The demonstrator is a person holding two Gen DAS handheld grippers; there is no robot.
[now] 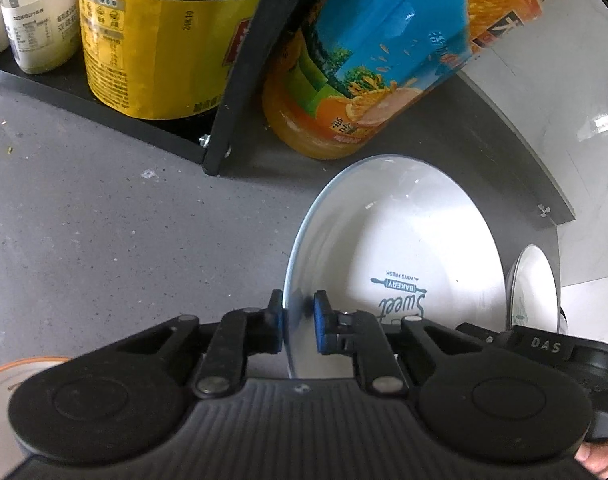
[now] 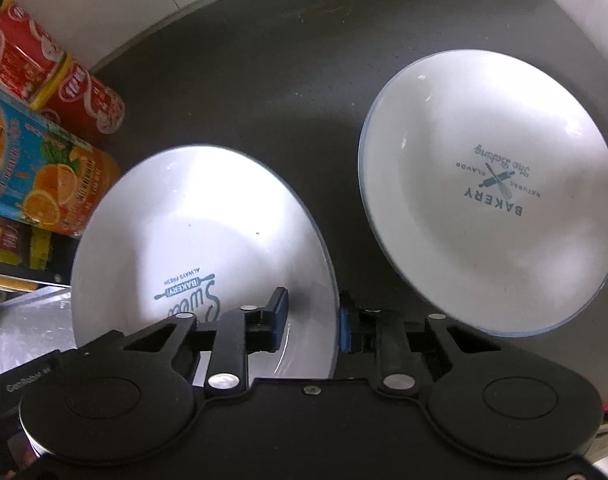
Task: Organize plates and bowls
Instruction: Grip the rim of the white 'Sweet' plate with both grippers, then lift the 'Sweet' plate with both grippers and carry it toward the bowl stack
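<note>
A white plate printed "Sweet Bakery" (image 1: pixel 404 248) (image 2: pixel 191 216) is held tilted above the dark counter. My left gripper (image 1: pixel 299 314) is shut on its near rim, one blue pad on the back and one on the face. My right gripper (image 2: pixel 314 318) straddles the opposite rim with its jaws wider apart, open, the rim close to the right pad. Its black body (image 1: pixel 544 346) shows beside the plate in the left wrist view. A second white plate printed "Bakery" (image 2: pixel 492 188) (image 1: pixel 532 288) lies on the counter to the right.
A black rack post (image 1: pixel 243 80) stands close ahead. A yellow-labelled dark bottle (image 1: pixel 155 40) and a white bottle (image 1: pixel 39 20) sit on the rack, with an orange juice bottle (image 1: pixel 368 60) (image 2: pixel 43 176) beside it. Red cans (image 2: pixel 47 68) lie behind. An orange-rimmed dish (image 1: pixel 7 392) is lower left.
</note>
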